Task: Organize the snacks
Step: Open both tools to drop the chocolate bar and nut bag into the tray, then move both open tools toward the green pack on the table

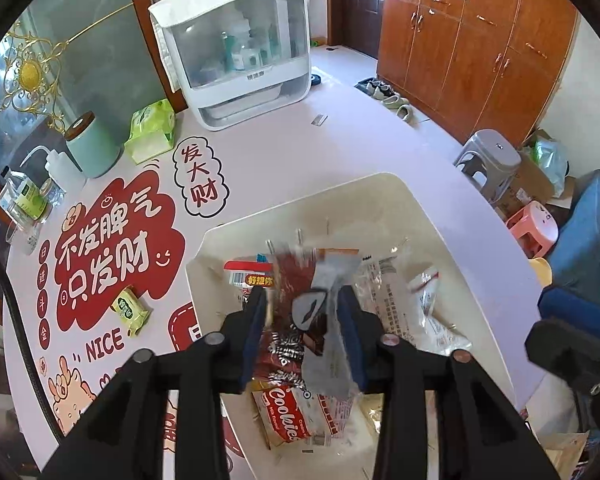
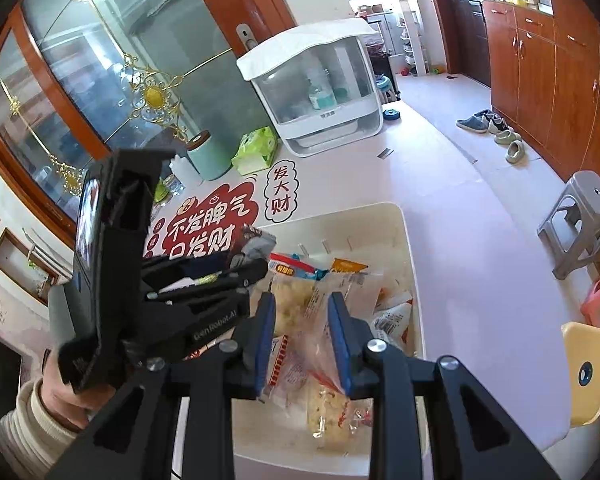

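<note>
Cream bin (image 1: 440, 216) on the desk (image 1: 340, 140), heaped with light, crinkly, slippery packets. Left gripper (image 1: 306, 312) released, dark-red packet (image 1: 296, 280) loose between fingers. Right gripper (image 2: 302, 320) clenched on clear packet (image 2: 300, 340); best pinched at sealed edges. Stray green packet (image 1: 131, 311), left view only.

Bright, even daylight fills both views, with soft glare on the pale worktop (image 1: 340, 128) and faint shadows. Fisheye bending curves the far cabinets (image 1: 480, 48), corners go black, and the wrapper (image 1: 300, 276) is motion-blurred.
</note>
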`<state>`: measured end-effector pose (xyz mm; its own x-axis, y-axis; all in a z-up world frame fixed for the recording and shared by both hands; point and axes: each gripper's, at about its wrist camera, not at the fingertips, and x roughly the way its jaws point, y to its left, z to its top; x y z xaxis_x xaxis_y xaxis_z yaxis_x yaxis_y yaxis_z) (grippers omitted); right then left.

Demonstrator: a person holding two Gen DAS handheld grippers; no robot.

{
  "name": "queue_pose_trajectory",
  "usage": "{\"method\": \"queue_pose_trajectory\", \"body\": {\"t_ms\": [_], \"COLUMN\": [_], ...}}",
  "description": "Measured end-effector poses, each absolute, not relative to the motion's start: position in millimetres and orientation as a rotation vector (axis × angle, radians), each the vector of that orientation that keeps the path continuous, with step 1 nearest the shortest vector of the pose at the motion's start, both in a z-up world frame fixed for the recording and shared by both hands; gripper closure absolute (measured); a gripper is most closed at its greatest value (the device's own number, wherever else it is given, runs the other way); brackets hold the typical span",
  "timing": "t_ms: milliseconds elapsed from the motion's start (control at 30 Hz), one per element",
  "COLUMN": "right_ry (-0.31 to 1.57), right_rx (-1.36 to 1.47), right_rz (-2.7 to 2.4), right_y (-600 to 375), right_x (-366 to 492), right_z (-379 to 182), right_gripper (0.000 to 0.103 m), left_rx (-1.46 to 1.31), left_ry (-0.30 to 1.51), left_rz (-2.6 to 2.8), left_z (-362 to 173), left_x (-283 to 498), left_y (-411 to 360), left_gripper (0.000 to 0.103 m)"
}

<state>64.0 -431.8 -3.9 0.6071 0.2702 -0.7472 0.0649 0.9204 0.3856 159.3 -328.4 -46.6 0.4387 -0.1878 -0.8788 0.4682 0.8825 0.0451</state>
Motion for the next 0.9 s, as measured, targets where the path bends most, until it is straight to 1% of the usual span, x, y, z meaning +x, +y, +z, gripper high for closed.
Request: {"method": "queue_pose_trajectory", "body": {"t_ms": [33,67,100,167,233,267,633,900], "right_ry": [0.919,0.924,0.933,0.943,0.952,0.956,0.987,1.020], "right_rx": [0.401,0.404,0.405,0.404,0.398,0.396,0.354,0.328], "right_rz": [0.117,0.114,0.113,0.106,0.095,0.091,0.078,0.074], "right_y": [-432.7,-433.2,-433.3,-433.7,-433.5,-433.2,-421.1,-402.9], "right_x": [65.1,65.8,66.3,66.1,65.4,65.1,52.0,36.1], "right_z": [-4.6,-5.6,-7.4,-9.8,-12.4,-13.7,-23.1,-30.8], "right_gripper": [0.076,0.075,0.075,0.072,0.066,0.066,0.064,0.064], "left_rx": [0.308,0.315,0.319,0.335,0.342,0.340,0.325,0.291], "left_ry": [1.042,1.037,1.028,1.020,1.039,1.048,1.061,1.069], "left_rz": [-0.411,-0.400,-0.393,-0.385,-0.384,-0.381,-0.347,-0.286], "left_z": [-48.5,-50.0,-51.0,-53.8,-59.0,-61.0,-59.4,-48.1], "left_x": [159.0,158.0,157.2,154.7,153.6,152.8,126.1,96.6], "left_y": [-328.9,-328.8,-328.2,-327.5,-325.8,-324.6,-297.6,-249.3], "left_gripper": [0.043,0.024,0.015,0.012,0.012,0.012,0.012,0.012]}}
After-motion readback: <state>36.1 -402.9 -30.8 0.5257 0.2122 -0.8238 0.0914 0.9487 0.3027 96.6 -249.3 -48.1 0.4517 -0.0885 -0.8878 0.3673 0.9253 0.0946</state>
